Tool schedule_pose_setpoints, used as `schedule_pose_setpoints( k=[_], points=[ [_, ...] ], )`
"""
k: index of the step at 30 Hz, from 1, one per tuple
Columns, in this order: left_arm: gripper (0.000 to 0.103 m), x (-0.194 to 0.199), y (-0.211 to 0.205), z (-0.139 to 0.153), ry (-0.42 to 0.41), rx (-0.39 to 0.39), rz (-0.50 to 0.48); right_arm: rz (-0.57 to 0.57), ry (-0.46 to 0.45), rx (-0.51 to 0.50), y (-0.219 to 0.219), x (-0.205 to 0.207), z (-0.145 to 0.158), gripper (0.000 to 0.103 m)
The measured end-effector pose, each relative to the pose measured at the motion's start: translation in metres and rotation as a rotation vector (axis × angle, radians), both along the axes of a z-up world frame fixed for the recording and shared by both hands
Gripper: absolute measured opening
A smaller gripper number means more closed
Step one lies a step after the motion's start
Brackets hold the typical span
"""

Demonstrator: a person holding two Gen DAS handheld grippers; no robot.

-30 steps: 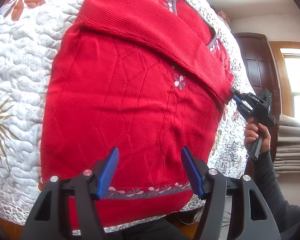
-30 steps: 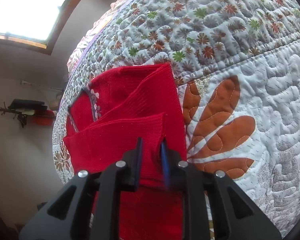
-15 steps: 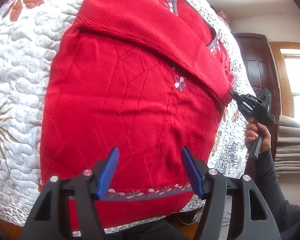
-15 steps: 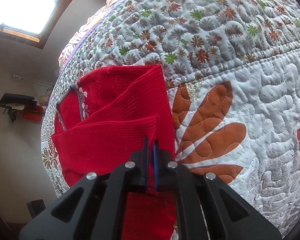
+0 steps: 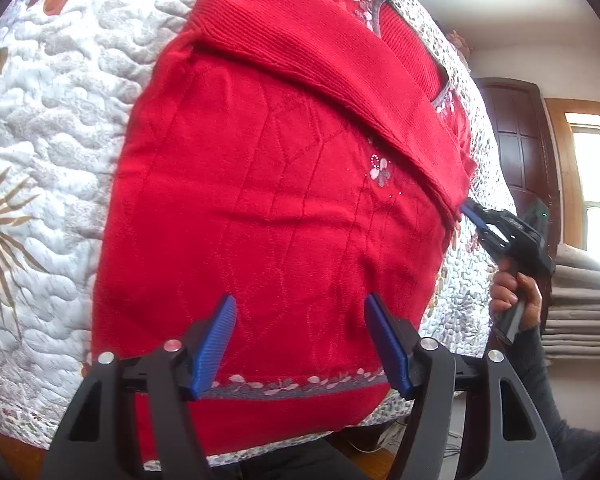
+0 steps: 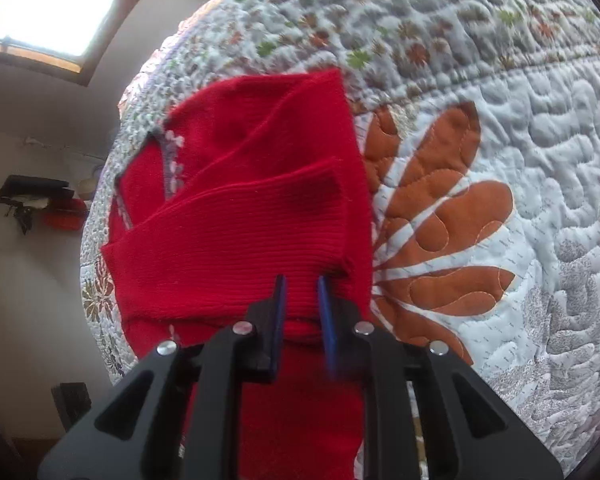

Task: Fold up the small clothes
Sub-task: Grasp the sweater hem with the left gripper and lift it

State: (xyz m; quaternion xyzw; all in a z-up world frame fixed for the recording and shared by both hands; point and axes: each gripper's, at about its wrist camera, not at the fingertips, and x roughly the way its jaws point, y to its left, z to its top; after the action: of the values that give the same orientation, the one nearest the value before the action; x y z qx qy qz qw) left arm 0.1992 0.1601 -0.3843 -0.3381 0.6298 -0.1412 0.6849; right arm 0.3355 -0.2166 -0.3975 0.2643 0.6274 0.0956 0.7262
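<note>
The right claw point(image 6: 302, 300) is standing slightly spread at the sleeve point(image 6: 236, 240) cuff lying across the red sweater point(image 5: 260, 208); the left claw point(image 5: 300, 344) is hovering wide spread. Next probably comes folding the hem upward.

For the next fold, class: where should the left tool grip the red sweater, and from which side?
Grip the hem of the red sweater, coming from the bed's near edge: it lies flat, just beyond the open left tool.

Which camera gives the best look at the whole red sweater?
The left wrist view: the red sweater lies spread on the quilt, hem band to neckline. The right wrist view shows only its folded sleeve and collar, close behind the right gripper.
</note>
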Motion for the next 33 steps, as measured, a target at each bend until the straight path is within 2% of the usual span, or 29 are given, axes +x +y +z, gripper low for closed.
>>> schedule_pose_setpoints(
  k=[1, 3, 5, 6, 9, 10, 12, 15, 18, 22, 27, 33],
  points=[
    [0.07, -0.001, 0.001, -0.001, 0.002, 0.006, 0.001, -0.019, 0.009, -0.001, -0.004, 0.0, -0.005, 0.003],
    [0.075, -0.006, 0.009, -0.003, 0.017, 0.027, 0.009, -0.057, 0.006, 0.004, -0.013, -0.005, -0.002, 0.005],
    [0.084, -0.014, 0.02, -0.004, 0.026, 0.03, 0.034, -0.074, -0.012, 0.004, -0.018, -0.014, 0.01, 0.02],
    [0.085, -0.019, 0.027, -0.006, 0.033, 0.03, 0.049, -0.077, -0.026, 0.009, -0.02, -0.024, 0.021, 0.029],
    [0.086, -0.041, 0.049, -0.011, 0.063, 0.041, 0.073, -0.05, -0.026, 0.038, -0.019, -0.065, 0.041, 0.044],
    [0.086, -0.051, 0.056, -0.014, 0.072, 0.039, 0.069, -0.039, -0.014, 0.043, -0.017, -0.083, 0.044, 0.054],
    [0.086, -0.069, 0.066, -0.021, 0.098, 0.03, 0.049, -0.008, 0.034, 0.058, -0.012, -0.121, 0.041, 0.062],
    [0.086, -0.099, 0.077, -0.037, 0.138, -0.003, 0.028, 0.044, 0.16, 0.092, -0.002, -0.194, 0.021, 0.062],
    [0.086, -0.127, 0.085, -0.058, 0.166, -0.032, 0.021, 0.106, 0.24, 0.078, 0.008, -0.252, 0.006, 0.062],
    [0.086, -0.152, 0.09, -0.083, 0.206, -0.054, 0.033, 0.153, 0.31, 0.041, 0.017, -0.304, -0.015, 0.062],
    [0.086, -0.169, 0.094, -0.098, 0.216, -0.131, 0.047, 0.083, 0.324, 0.066, 0.011, -0.334, -0.033, 0.062],
    [0.086, -0.17, 0.086, -0.105, 0.229, -0.151, 0.037, 0.079, 0.301, 0.099, 0.014, -0.33, -0.044, 0.062]
  ],
)
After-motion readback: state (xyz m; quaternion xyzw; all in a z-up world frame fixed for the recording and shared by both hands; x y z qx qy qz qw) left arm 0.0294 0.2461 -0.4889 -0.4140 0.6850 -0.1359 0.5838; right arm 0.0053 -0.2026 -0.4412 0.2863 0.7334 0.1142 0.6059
